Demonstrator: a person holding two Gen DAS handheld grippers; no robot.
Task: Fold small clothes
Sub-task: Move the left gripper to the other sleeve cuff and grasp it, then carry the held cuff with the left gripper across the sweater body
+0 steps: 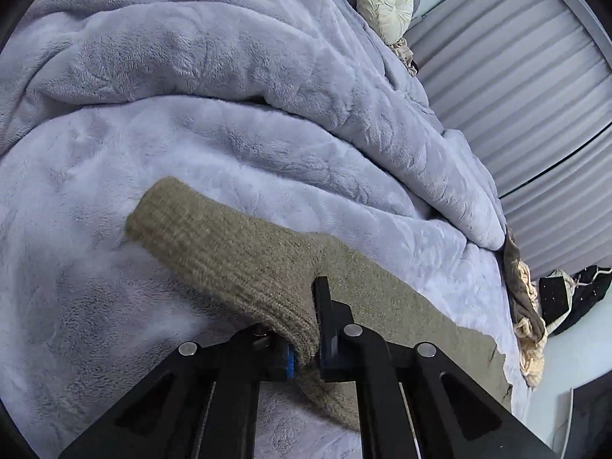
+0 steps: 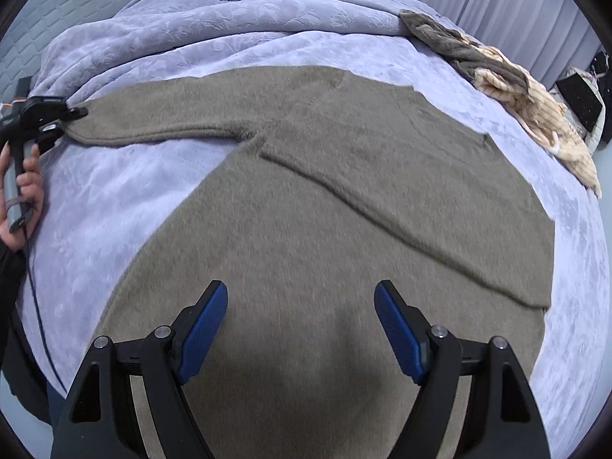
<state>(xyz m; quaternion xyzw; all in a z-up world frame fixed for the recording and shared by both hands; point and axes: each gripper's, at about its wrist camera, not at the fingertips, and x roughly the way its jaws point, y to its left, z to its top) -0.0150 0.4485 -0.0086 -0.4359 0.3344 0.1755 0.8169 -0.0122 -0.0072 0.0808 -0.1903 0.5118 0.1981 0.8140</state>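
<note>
Plush blanket (image 2: 114, 199); fuzzy knit sweater (image 2: 306, 229).

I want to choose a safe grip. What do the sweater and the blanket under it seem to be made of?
Sweater: looks like a soft wool-type knit, matte olive-brown, with ribbed rows visible at the cuff; the exact fibre is unclear. Blanket: seems plush fleece, pale lavender, with a short, slightly shiny pile that shows brush marks.

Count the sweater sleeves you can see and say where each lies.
2. One sleeve stretches out sideways, its cuff pinched in the left gripper; the other sleeve lies folded across the sweater body.
</note>
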